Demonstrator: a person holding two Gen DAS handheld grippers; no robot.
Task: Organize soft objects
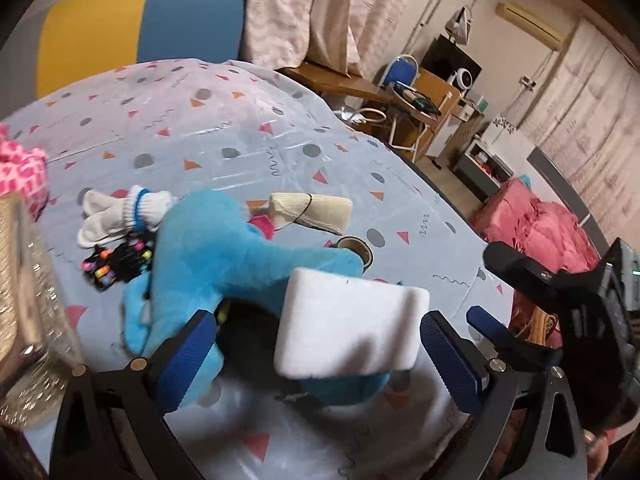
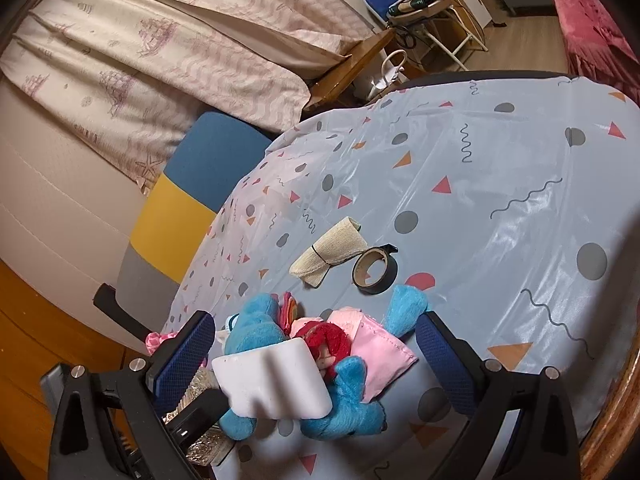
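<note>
A white sponge block [image 1: 348, 328] rests on a blue plush toy [image 1: 224, 248] on the table. My left gripper [image 1: 316, 356] is open, its blue pads on either side of the sponge without touching it. My right gripper [image 2: 316, 356] is open above the same sponge [image 2: 276, 384], the blue plush [image 2: 340, 404], a red-haired doll [image 2: 328, 340] and a pink cloth [image 2: 380, 356]. White socks [image 1: 120, 212], a beige rolled cloth [image 1: 312, 210] and colourful hair ties [image 1: 116, 264] lie farther back.
A tape roll [image 2: 374, 270] lies by the beige cloth [image 2: 328, 252]. A glittery container [image 1: 28, 312] stands at the left, pink checked fabric [image 1: 20, 172] behind it. A blue-yellow chair [image 1: 136, 20] is beyond the patterned tablecloth [image 2: 500, 184]. The right gripper's body [image 1: 572, 312] is to the right.
</note>
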